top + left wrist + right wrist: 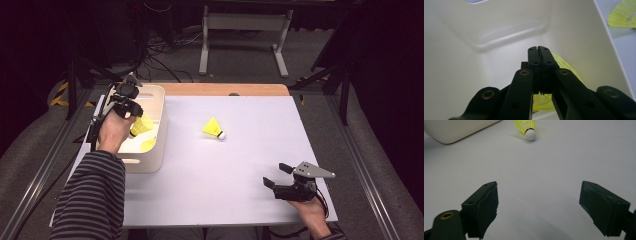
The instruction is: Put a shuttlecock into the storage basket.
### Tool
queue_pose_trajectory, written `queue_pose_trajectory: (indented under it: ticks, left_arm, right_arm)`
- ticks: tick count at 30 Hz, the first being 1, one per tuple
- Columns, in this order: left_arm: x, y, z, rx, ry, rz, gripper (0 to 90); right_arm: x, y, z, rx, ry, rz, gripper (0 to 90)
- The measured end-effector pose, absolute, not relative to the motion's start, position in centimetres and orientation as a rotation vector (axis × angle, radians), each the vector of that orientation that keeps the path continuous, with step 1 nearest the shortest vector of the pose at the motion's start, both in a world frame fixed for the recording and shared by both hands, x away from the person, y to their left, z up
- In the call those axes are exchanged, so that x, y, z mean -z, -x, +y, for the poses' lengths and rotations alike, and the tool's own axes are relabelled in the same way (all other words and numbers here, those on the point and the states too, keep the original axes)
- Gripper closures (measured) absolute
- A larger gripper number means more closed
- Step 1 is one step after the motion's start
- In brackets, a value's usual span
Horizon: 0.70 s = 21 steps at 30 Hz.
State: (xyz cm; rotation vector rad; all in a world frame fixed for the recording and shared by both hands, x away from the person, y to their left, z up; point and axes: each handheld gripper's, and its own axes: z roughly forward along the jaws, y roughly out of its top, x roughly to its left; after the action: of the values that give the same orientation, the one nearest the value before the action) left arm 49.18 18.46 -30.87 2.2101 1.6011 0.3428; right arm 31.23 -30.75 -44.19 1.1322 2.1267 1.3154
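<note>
My left gripper [131, 113] hangs inside the white bin [159, 131] at the table's left. In the left gripper view its jaws [539, 48] are pressed together, with the mesh skirt of a yellow shuttlecock [567, 65] caught between the pads; from above that shuttlecock [141, 125] shows beside the hand. More yellow mesh [148, 145] lies lower in the bin. A second yellow shuttlecock [213, 128] with a white cork lies on the white tabletop; it is also in the right gripper view [527, 125]. My right gripper [274, 175] rests near the front right, open and empty [539, 192].
The white board [240, 165] covers the table, with a wooden strip [225, 89] along its far edge. The bin's wall [579, 37] rises close on the left gripper's right side. A white frame and cables stand on the floor beyond.
</note>
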Motion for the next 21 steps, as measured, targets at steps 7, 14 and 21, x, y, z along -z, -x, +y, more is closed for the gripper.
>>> queue_pose_trajectory:
  ticks: [7,14,21]
  left_arm:
    - [31.5,-49.6,18.5,-0.334,-2.212,1.623,88.8]
    - [31.9,-49.8,18.3,-0.329,-2.235,1.629,88.6]
    - [32.3,-50.0,18.2,-0.298,-2.255,1.618,82.4]
  right_arm:
    - [44.2,-31.2,-30.7,-1.317,-1.133,2.13,16.3]
    - [44.2,-31.2,-30.7,-1.315,-1.13,2.135,16.3]
    - [44.2,-31.2,-30.7,-1.316,-1.128,2.133,16.3]
